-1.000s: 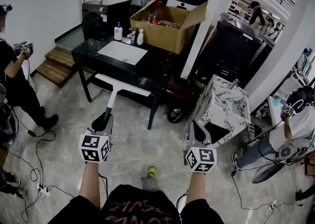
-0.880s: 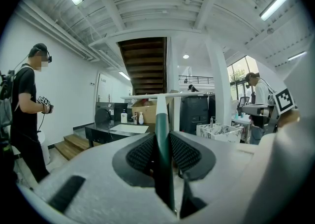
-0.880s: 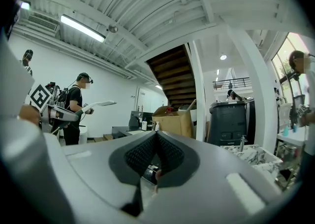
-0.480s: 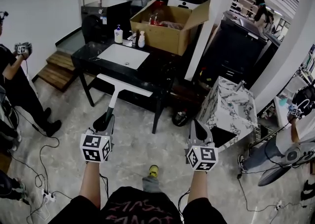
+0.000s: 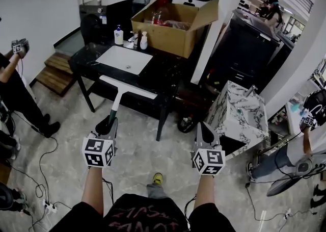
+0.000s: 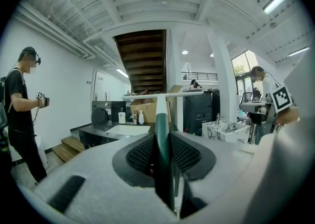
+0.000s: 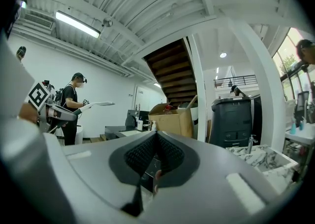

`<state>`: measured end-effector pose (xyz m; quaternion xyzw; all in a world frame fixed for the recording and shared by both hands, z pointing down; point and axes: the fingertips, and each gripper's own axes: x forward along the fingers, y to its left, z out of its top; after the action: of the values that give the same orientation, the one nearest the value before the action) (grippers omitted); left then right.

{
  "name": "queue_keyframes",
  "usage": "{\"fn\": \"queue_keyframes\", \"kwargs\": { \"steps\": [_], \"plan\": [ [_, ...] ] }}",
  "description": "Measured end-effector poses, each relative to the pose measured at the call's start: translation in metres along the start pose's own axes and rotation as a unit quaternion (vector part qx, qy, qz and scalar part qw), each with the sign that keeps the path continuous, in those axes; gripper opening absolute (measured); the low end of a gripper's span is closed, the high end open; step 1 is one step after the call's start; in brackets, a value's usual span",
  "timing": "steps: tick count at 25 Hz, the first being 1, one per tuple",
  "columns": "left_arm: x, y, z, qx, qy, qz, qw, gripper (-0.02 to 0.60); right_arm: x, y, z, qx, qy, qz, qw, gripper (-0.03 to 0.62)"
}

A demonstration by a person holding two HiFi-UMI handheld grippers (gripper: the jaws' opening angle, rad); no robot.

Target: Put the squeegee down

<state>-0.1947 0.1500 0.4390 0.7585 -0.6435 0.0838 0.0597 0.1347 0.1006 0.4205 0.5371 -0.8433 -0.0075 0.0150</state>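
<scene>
The squeegee has a green handle (image 5: 113, 112), a white neck and a long white blade (image 5: 128, 87). My left gripper (image 5: 107, 125) is shut on the handle, which stands clamped between the ribbed pads (image 6: 161, 142). The blade (image 6: 162, 95) is level, out ahead of the jaws and in front of the black table (image 5: 84, 52). To the right, at the same height, my right gripper (image 5: 204, 133) is shut with nothing in it; its pads meet (image 7: 155, 139). In the right gripper view the squeegee's blade (image 7: 101, 104) shows at the left, in the air.
The black table carries a white basin (image 5: 125, 58), bottles (image 5: 118, 34) and a cardboard box (image 5: 173, 22). A marbled sink unit (image 5: 242, 111) stands to the right, past a white pillar (image 5: 216, 22). A person (image 5: 15, 88) stands at the left. Cables (image 5: 35, 175) lie on the floor.
The table and the marbled unit have shifted slightly in the head view as I move across the floor. Both grippers keep their pose ahead of me, the squeegee still in the left one.
</scene>
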Motion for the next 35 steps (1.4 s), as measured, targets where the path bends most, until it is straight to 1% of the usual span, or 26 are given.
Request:
{"fn": "queue_keyframes", "kwargs": {
  "steps": [4, 11, 24, 35],
  "plan": [
    [0.025, 0.008, -0.002, -0.004, 0.005, 0.003, 1.0, 0.101, 0.026, -0.009, -0.007, 0.002, 0.004, 0.002, 1.0, 0.011],
    [0.075, 0.015, 0.005, -0.005, 0.013, 0.008, 0.9999, 0.101, 0.079, -0.031, -0.01, 0.005, 0.008, 0.008, 1.0, 0.011],
    [0.194, 0.007, 0.027, -0.004, 0.021, 0.017, 0.9996, 0.101, 0.18, -0.106, -0.018, 0.013, 0.008, 0.017, 1.0, 0.011],
    [0.252, 0.007, 0.048, 0.0, 0.018, 0.024, 0.9996, 0.101, 0.232, -0.141, -0.017, 0.021, 0.005, 0.023, 0.999, 0.011]
  ]
}}
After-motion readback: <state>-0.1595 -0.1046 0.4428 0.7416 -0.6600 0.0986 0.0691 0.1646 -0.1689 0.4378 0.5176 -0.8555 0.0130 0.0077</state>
